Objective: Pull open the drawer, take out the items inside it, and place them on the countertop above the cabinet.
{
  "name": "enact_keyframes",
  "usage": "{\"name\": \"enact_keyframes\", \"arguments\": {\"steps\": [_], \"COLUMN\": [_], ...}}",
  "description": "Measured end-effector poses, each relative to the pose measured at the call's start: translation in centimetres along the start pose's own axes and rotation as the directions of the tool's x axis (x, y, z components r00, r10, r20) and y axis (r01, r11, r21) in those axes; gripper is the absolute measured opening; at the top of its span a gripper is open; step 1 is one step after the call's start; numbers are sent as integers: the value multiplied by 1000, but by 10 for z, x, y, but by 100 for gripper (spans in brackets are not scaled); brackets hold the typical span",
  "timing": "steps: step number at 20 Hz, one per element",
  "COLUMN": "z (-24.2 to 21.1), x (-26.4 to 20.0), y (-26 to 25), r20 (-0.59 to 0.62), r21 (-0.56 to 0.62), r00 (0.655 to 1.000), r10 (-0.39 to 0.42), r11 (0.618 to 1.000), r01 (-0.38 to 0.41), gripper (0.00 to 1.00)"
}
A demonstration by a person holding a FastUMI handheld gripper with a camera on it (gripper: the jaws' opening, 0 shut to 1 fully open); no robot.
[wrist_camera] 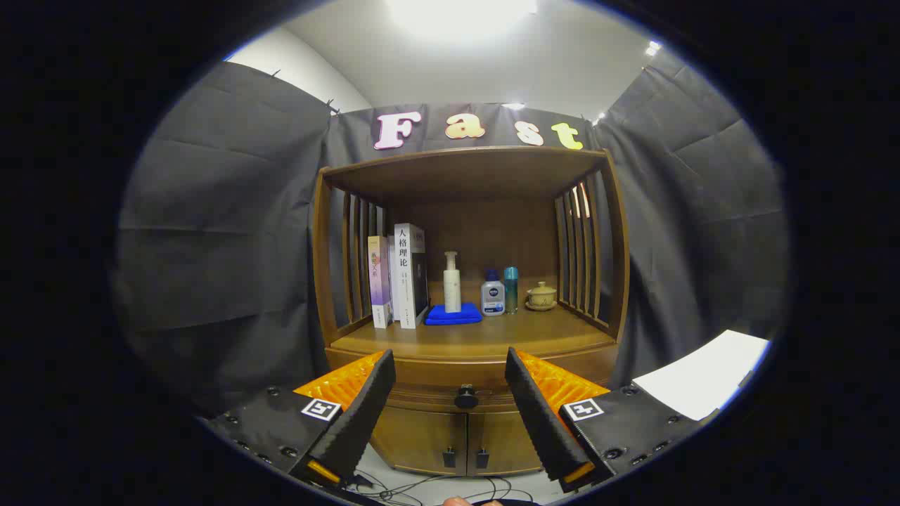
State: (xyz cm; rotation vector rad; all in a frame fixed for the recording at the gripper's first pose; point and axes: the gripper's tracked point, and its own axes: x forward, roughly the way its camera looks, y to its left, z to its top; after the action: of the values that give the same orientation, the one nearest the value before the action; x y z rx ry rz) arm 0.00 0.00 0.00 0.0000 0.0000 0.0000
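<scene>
Drawer [460, 402] sits shut directly ahead of your gripper [450, 390], its dark round knob [465, 397] framed in the gap between the two fingers, which stand spread wide with nothing held. Below the knob you see two closed cabinet doors [455, 440] with small dark pulls. Beyond the fingers lies the wooden countertop [471, 341], carrying upright books [399, 277] to the left, a white pump bottle [452, 282] standing on a folded blue cloth [453, 314], two smaller bottles [499, 292], and a lidded cup [541, 295] to the right.
</scene>
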Motion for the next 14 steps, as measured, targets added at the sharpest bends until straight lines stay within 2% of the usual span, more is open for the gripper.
{"name": "enact_keyframes", "arguments": {"steps": [9,14], "z": [13,11], "x": [-5,-5], "y": [-11,-18], "r20": [59,52], "r21": [24,25], "r00": [997,997], "r10": [-41,-57], "r11": [999,998], "r01": [40,55], "gripper": [99,99]}}
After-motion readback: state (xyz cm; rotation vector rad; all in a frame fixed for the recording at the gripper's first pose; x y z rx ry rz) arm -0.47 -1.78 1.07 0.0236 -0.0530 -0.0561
